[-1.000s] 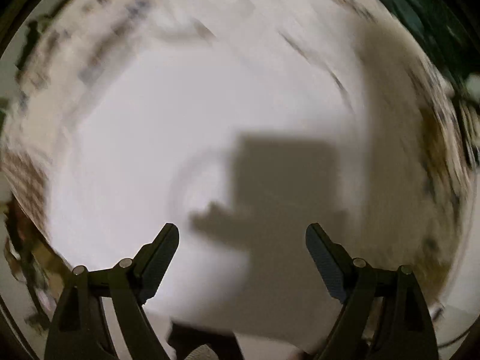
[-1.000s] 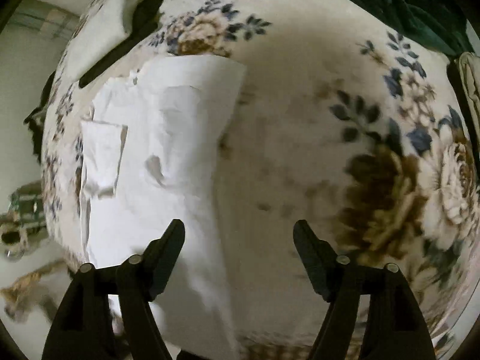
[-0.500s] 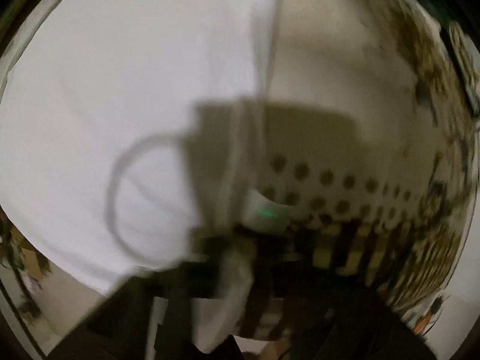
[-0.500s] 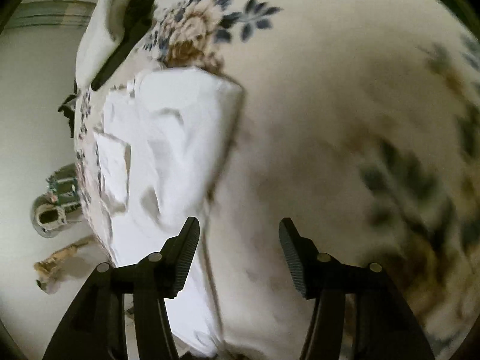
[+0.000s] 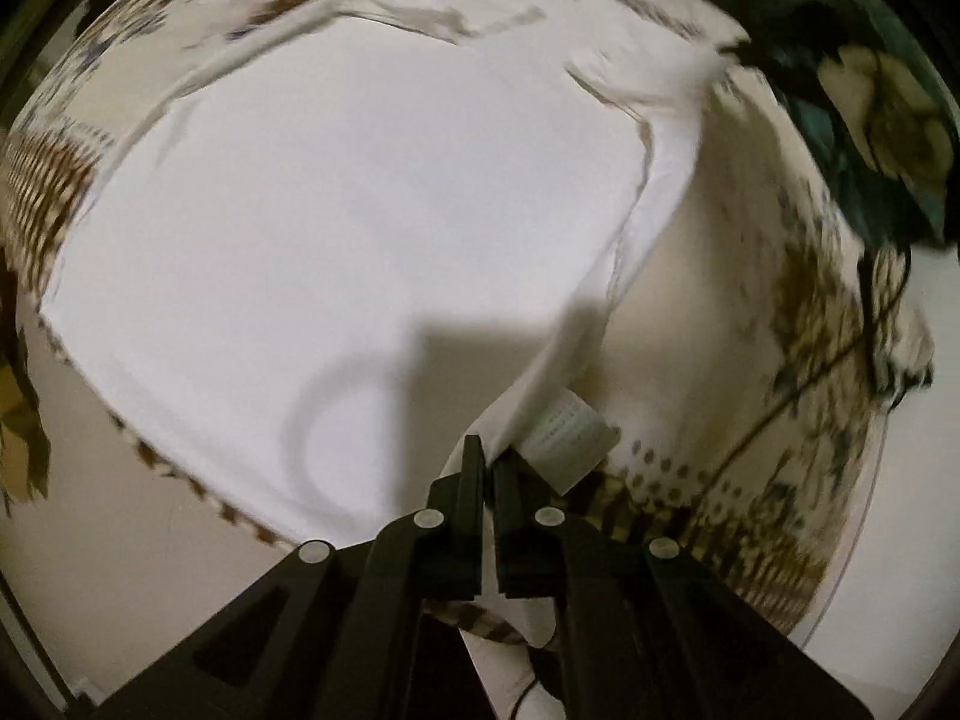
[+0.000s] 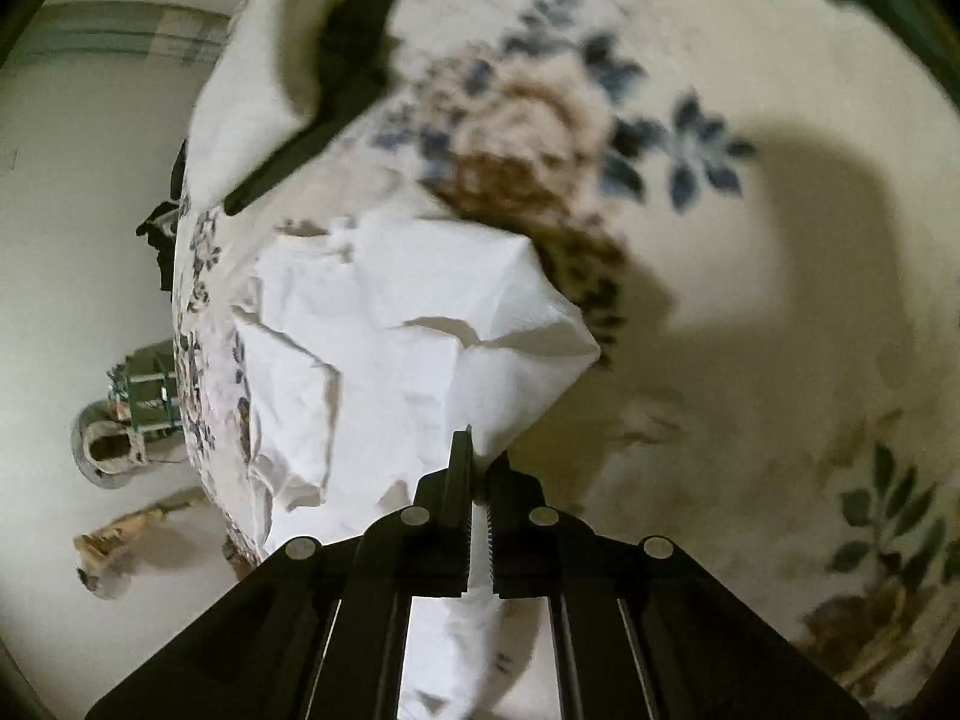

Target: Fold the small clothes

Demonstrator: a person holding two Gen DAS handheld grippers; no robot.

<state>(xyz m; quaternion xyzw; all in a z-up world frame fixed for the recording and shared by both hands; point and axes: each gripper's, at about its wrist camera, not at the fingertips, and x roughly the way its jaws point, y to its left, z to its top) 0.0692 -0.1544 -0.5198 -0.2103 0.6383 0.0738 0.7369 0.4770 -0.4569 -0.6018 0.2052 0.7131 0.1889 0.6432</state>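
Left tongs (image 5: 487,468) and right tongs (image 6: 480,468), each pinching an edge of the white garment (image 5: 336,228). One second earlier both pairs stood spread wide above the cloth; half a second ago the right pair was narrowing at the garment's border; now both are pressed together with white fabric between the pads. In the left wrist view the pinched edge lies just beside a small ribbed white tag (image 5: 570,432), and the cloth rises in a taut ridge from the grip. In the right wrist view the garment's near corner is gathered up to the tongs, while the rest lies rumpled on the floral bedspread (image 6: 720,324), well apart from the folded white-and-black pile (image 6: 300,72) at the far end. Interpretation: the grasp stage appears complete, so the cloth seems ready to be lifted and carried over for a fold. Motion blur suggests movement under way.
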